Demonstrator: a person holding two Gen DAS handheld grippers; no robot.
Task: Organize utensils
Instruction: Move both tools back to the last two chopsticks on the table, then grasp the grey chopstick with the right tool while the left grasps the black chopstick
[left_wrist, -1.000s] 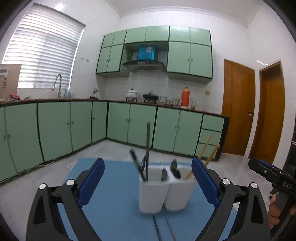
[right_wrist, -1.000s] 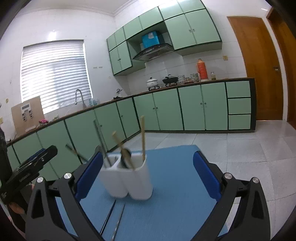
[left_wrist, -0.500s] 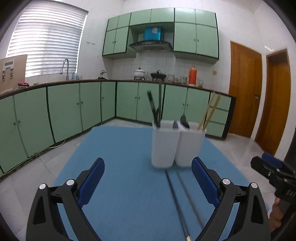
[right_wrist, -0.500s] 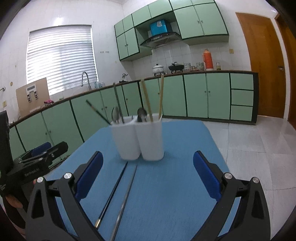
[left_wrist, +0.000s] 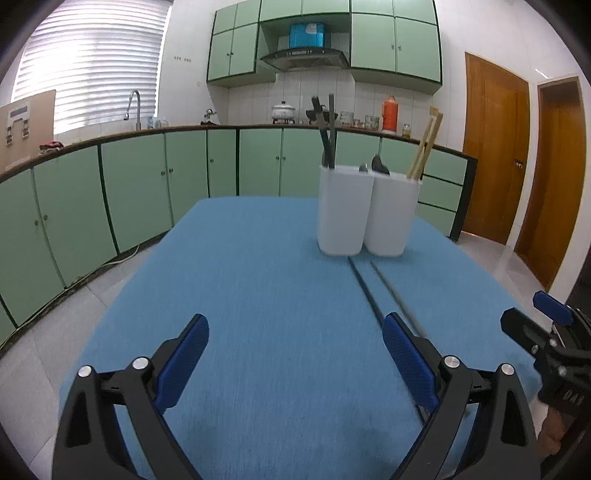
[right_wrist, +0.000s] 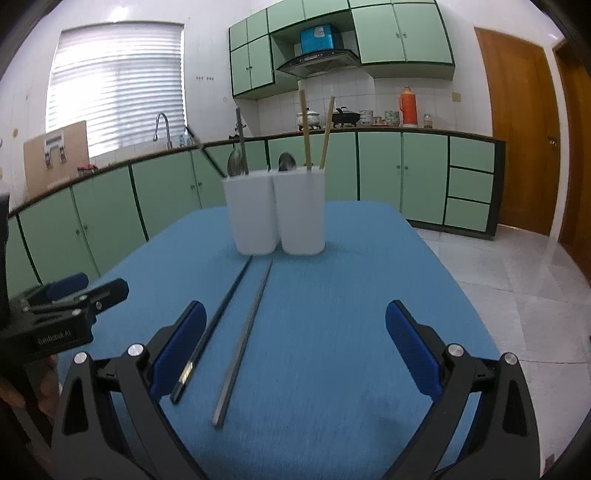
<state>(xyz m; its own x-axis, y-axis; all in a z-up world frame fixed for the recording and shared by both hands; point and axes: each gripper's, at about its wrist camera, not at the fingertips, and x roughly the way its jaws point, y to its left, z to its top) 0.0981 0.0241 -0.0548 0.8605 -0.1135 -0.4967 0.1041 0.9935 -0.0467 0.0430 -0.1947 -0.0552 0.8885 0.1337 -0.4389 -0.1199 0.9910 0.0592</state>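
Blue cloth is seen covering the table (right_wrist: 369, 332), on which two long, thin dark metal chopsticks (right_wrist: 236, 332) are laid nearly parallel, their far tips just short of a white plastic two-compartment utensil holder (right_wrist: 275, 214) stood toward the far end of the table; the pair is judged to be what remains to be put away. In the holder's left compartment dark-handled utensils (left_wrist: 327, 133) are stood upright, while a pair of pale wooden chopsticks (right_wrist: 314, 129) is leaned in the right compartment beside a dark spoon (right_wrist: 286, 162), an arrangement that suggests sorting by kind. The left gripper (left_wrist: 295, 354), black-framed with blue pads, is held low over the near edge of the cloth with its fingers spread wide apart and nothing between them; its right pad lies close to the near ends of the dark sticks. The right gripper (right_wrist: 295, 339), of the same build, is likewise held with fingers wide apart and empty, the nearer dark stick passing just beside its left pad. Both tools are apparently poised low and level so that the flat-lying sticks can be pinched from the cloth, a grasp judged awkward given how thin they are
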